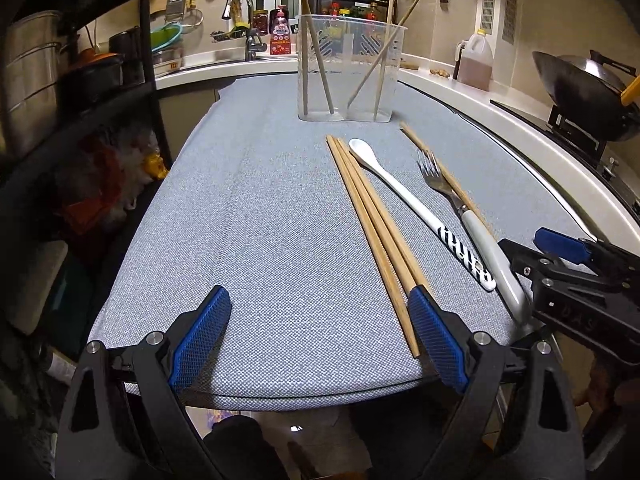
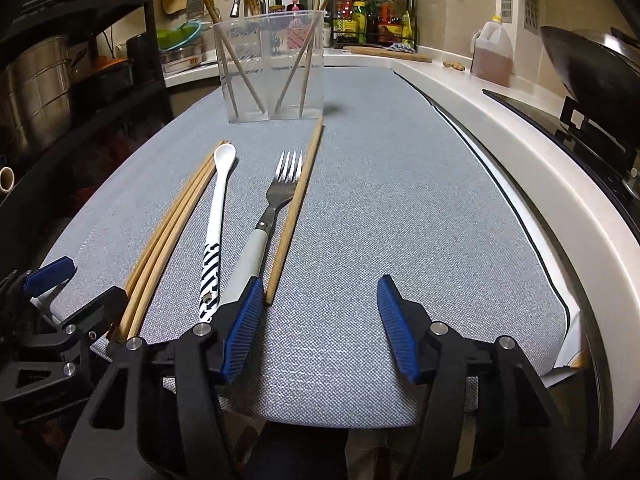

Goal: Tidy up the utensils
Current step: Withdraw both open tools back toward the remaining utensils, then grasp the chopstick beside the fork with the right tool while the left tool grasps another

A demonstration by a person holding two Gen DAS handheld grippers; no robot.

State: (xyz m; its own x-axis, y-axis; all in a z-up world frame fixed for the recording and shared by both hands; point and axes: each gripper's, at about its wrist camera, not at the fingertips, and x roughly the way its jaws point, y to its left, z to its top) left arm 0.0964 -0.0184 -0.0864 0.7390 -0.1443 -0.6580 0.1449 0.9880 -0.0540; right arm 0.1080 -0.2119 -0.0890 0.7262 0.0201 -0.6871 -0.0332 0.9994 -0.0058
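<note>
Here we hold both grippers low at the six o'clock edge of the grey cloth, left gripper and right gripper with jaws wide, gripping nothing. Three chopsticks, spoon, fork and a lone chopstick lie side by side, pointing toward twelve o'clock at the clear holder, which has four chopsticks in it.

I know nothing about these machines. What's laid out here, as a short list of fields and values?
Surface: grey-blue cloth mat on a kitchen counter
Holder: clear plastic holder, upright at the far end, two sections, two chopsticks in each
Loose chopsticks: bundle of three lying left of the spoon; single chopstick lying right of the fork
Spoon: white spoon, striped handle
Fork: fork, pale handle
Left tongs: open, holding nothing
Right tongs: open, holding nothing
</note>
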